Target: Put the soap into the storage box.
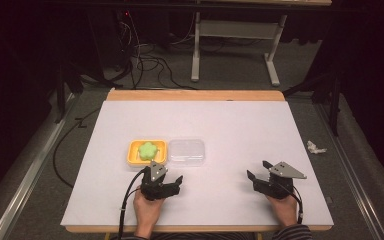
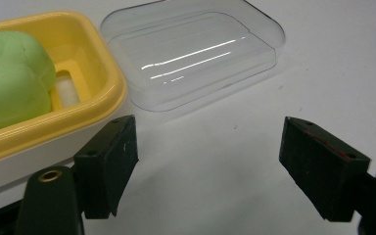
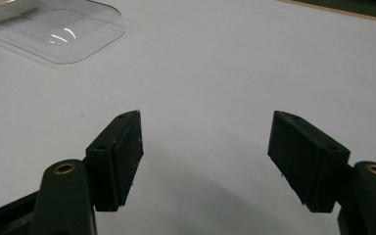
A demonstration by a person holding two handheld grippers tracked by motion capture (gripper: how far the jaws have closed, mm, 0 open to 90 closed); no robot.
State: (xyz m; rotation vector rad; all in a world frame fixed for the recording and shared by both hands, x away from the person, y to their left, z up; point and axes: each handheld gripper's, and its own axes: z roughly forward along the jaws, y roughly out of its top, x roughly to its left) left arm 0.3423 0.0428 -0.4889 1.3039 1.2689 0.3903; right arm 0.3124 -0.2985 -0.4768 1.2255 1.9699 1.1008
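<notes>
A yellow soap dish (image 1: 147, 152) holds a green flower-shaped soap (image 1: 148, 149) near the table's middle left. Right beside it lies a clear plastic lid (image 1: 186, 151), flat on the white table. My left gripper (image 1: 169, 178) rests just in front of the dish, open with nothing between its jaws; in its own view the dish (image 2: 93, 95), the soap (image 2: 10, 83) and the lid (image 2: 196, 54) lie close ahead of the gripper (image 2: 208, 166). My right gripper (image 1: 259, 171) sits at the front right, open and empty (image 3: 205, 164), with the lid (image 3: 58, 32) far off at its upper left.
The white table (image 1: 230, 125) has a wooden strip along its far edge. A crumpled bit of paper (image 1: 315, 147) lies on the floor to the right. Cables and a desk frame (image 1: 235, 45) stand beyond the table.
</notes>
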